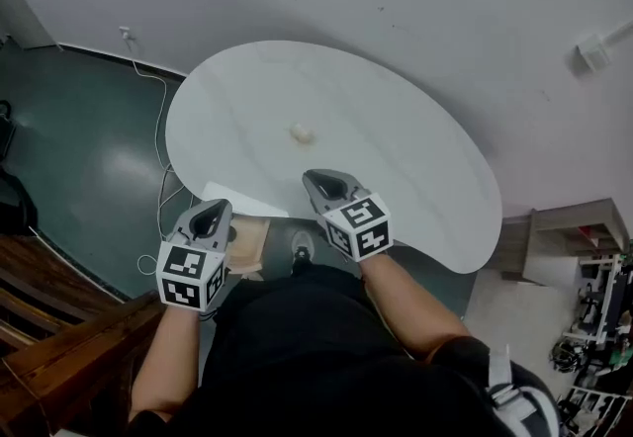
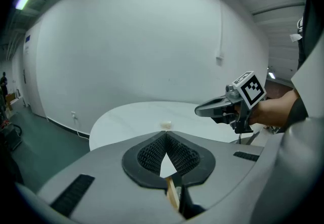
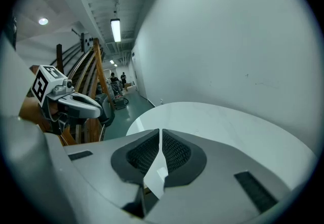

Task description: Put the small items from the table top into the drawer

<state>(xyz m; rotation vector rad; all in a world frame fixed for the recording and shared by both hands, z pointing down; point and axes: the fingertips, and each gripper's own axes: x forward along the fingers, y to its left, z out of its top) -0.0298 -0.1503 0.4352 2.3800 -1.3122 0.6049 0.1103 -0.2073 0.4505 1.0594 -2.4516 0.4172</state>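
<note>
Two grippers and one small item are what matter here. The item is a single pale, cream-coloured lump, rounded and very small. It sits alone near the middle of the one white table, whose top is a smooth bean-like shape. It lies well apart from both tools, out beyond their tips. The left gripper hangs just off the table's near edge with its jaws clenched tip to tip on nothing. In the left gripper view its ribbed pads meet in a point, with the lump showing just above them on the table top. The right gripper reaches over the near rim of the table, its jaws drawn together to a thin slit and likewise empty. One white cable trails from a wall socket down across the dark green floor. Two bare forearms lead back from the tools and are cut off by the dark clothing at the bottom of the head view. Under the near edge, between the two grippers, there is a tan panel with a white strip above it. I cannot tell whether that is the drawer. The lump is too small to say what it is made of, and the cluttered shelves at the far right are cut off by the frame.
</note>
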